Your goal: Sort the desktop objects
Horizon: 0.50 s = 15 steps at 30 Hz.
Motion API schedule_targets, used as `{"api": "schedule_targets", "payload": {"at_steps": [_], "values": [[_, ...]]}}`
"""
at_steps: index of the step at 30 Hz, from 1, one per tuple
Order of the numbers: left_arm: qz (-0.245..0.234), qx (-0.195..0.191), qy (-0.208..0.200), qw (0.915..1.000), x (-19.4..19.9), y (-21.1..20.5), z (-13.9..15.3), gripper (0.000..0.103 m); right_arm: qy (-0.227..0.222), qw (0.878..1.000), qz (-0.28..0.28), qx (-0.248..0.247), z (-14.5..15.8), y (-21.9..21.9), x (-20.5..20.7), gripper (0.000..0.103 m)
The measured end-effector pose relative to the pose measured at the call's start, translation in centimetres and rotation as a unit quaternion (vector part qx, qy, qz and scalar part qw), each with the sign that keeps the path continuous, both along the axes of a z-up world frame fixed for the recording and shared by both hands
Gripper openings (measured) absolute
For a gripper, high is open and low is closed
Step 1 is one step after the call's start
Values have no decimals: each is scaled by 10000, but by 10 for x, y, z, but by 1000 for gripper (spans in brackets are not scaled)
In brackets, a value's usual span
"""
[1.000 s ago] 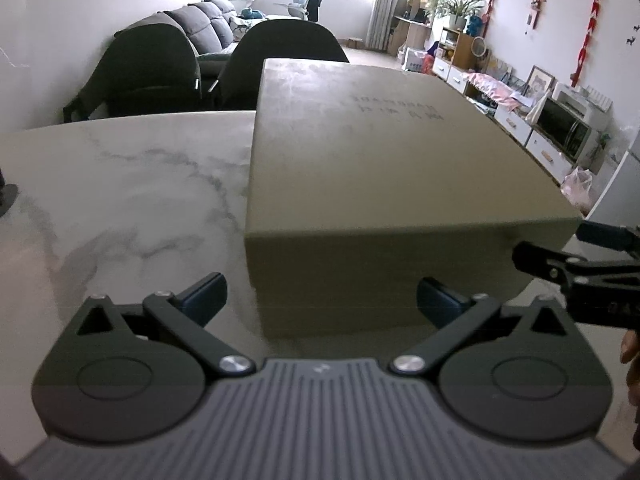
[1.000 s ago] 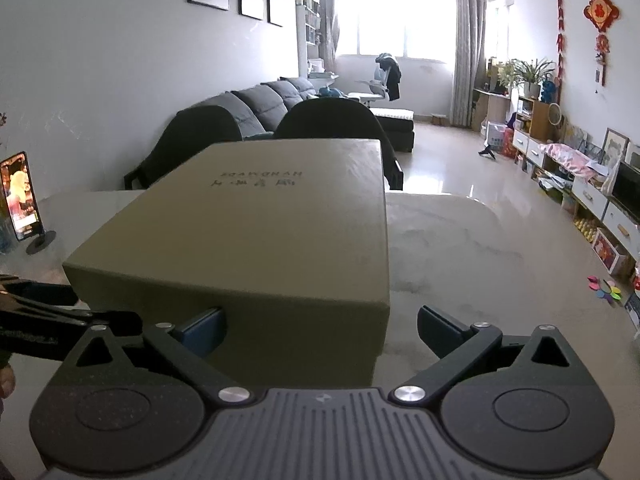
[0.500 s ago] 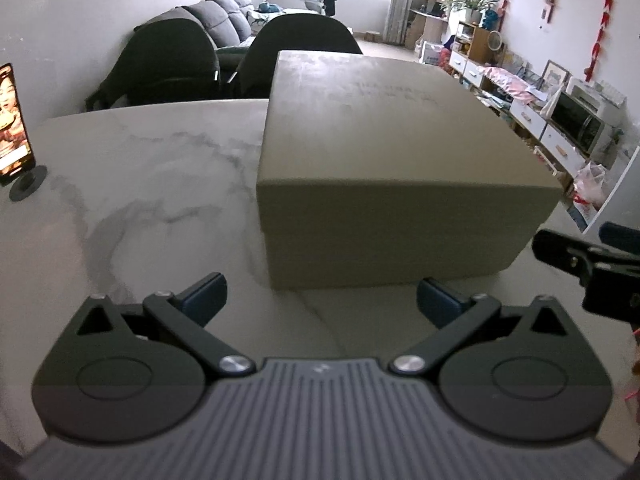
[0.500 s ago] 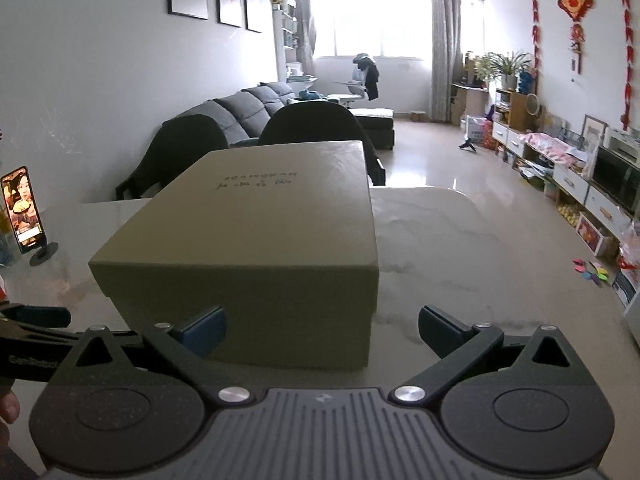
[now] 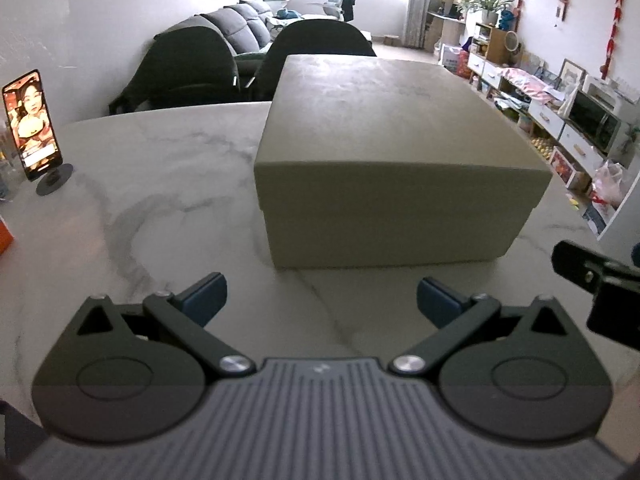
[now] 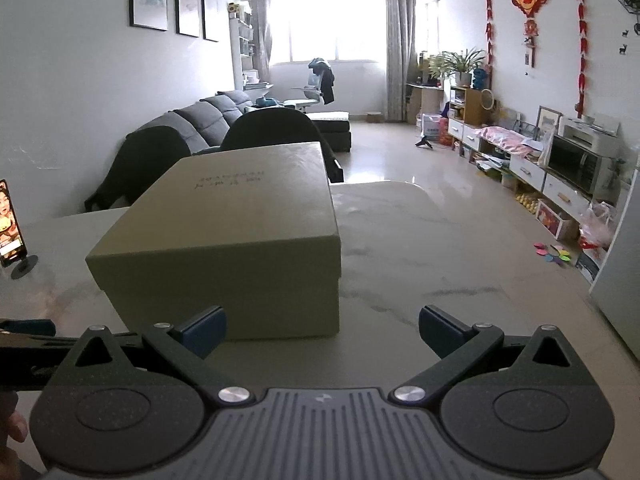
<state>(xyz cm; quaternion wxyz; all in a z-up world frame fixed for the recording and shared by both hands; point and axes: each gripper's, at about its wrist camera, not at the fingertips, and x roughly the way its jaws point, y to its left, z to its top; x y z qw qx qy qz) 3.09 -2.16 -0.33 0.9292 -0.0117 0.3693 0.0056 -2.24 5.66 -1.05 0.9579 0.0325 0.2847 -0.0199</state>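
Note:
A closed olive cardboard box (image 5: 392, 160) with faint lettering on its lid stands on the marble table (image 5: 152, 184); it also shows in the right wrist view (image 6: 236, 236). My left gripper (image 5: 322, 300) is open and empty, a short way in front of the box's near face. My right gripper (image 6: 322, 330) is open and empty, near the box's near right corner. The right gripper also shows at the right edge of the left wrist view (image 5: 600, 280). The left gripper shows at the left edge of the right wrist view (image 6: 28, 340).
A phone on a round stand (image 5: 34, 128) is upright at the table's left; it also shows in the right wrist view (image 6: 12, 228). An orange object (image 5: 5, 240) lies at the left edge. Two dark chairs (image 5: 192, 68) stand behind the table.
Both grippers have pulled back from the box, which now stands farther away and free on the table. Both stayed open.

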Motion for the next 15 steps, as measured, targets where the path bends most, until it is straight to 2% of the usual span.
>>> {"api": "schedule_targets", "payload": {"at_steps": [15], "values": [[9, 53, 7, 10000, -14, -13, 1, 103, -85, 9999, -58, -17, 5, 5, -13, 103]]}}
